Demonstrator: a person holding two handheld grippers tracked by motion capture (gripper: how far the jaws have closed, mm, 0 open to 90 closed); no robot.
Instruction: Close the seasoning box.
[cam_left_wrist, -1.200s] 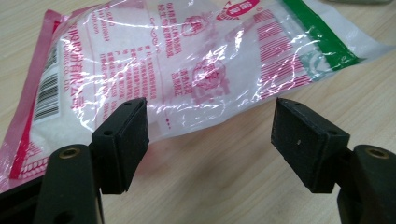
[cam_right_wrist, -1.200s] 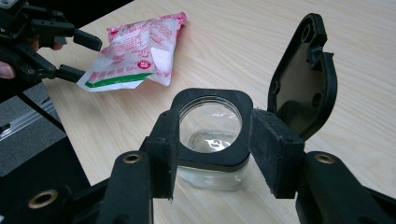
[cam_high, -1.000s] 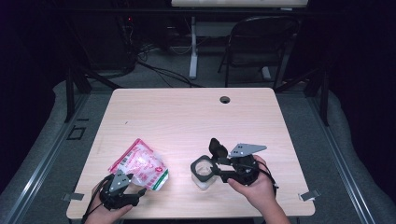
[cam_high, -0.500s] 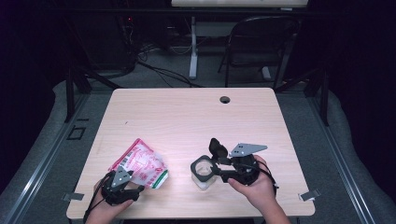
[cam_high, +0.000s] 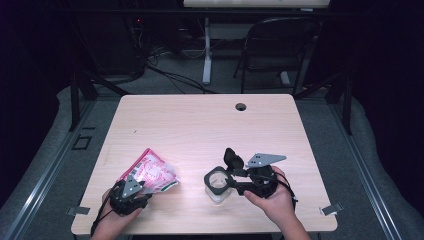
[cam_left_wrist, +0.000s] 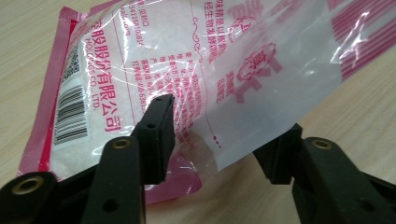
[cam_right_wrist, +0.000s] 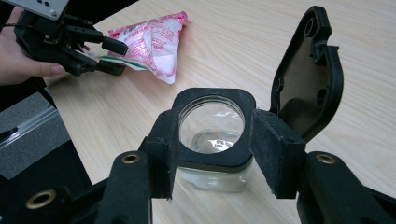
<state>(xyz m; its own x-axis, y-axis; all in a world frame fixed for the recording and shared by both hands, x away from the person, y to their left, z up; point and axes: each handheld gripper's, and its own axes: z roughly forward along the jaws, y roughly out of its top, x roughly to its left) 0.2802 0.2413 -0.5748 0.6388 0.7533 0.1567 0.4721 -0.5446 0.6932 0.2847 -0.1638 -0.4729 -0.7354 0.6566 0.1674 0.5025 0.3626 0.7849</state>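
- The left gripper (cam_left_wrist: 224, 140) had just been closing around a pink pouch (cam_left_wrist: 187, 70) printed "CO., LTD.", lower left of the table (cam_high: 200, 120).
- The right gripper (cam_right_wrist: 215, 154) clamped a clear jar (cam_right_wrist: 212, 135), lower centre; the upper tabletop lay open.

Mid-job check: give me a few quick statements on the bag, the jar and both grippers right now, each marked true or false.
1. The right gripper has its jaws clamped on the jar at its black rim. True.
2. The jar's hinged lid is closed. False: it stands open, tipped up behind the mouth.
3. The left gripper has the pink and clear bag between its jaws, which have just been closing. True.
4. The bag lies inside the jar. False: it is on the table, apart from the jar, to its left in the high view.
5. The jar is full of white powder. False: it looks clear, nearly empty.
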